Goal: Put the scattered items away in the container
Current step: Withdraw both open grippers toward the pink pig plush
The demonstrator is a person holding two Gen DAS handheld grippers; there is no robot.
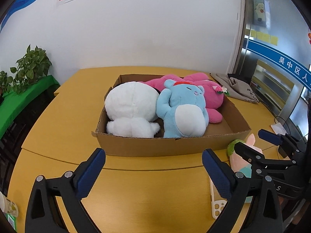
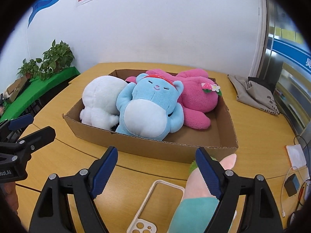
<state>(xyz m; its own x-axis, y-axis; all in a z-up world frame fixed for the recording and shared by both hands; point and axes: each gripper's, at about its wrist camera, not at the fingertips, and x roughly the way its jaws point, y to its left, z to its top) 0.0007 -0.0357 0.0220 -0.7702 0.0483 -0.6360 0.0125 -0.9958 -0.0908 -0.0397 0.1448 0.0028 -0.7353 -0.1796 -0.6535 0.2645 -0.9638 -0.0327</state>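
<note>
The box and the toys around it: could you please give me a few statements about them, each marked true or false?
1. Three plush toys lie in the box: white, blue, pink. True.
2. The phone case is in the box. False: it lies on the table in front of the box.
3. The right gripper holds the blue toy. False: its fingers are open and empty.
4. A pastel plush lies outside the box. True.
</note>
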